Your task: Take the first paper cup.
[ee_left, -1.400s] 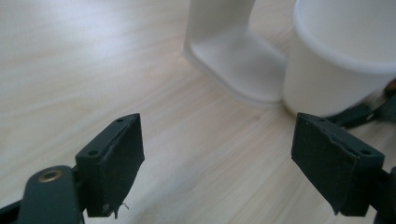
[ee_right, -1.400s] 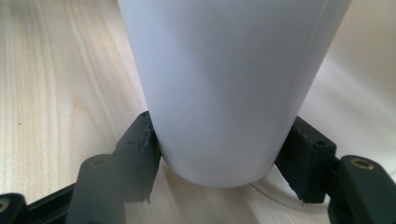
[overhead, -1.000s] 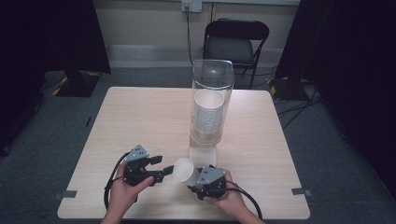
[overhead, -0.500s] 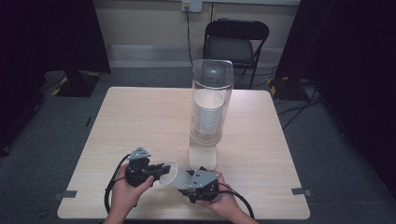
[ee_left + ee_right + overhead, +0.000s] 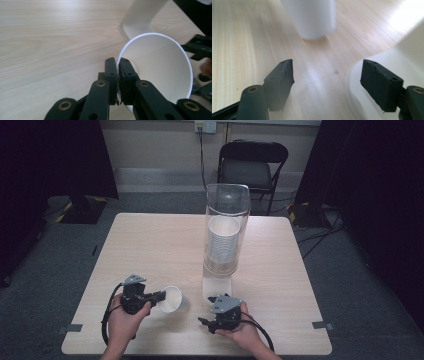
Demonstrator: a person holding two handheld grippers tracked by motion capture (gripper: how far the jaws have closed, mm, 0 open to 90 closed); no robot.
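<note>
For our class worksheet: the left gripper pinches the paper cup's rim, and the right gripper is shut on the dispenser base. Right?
Not quite. The right gripper is open and holds nothing, as the right gripper view shows. The left gripper does pinch the paper cup by its rim.

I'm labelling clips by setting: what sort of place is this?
Probably a recording studio or lab, not a home: a bare wooden table on grey carpet, black curtains at the sides, and a folding chair by the wall.

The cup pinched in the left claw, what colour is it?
Plain white, inside and out. The cup shows best in the left gripper view, its rim clamped by the left claw.
</note>
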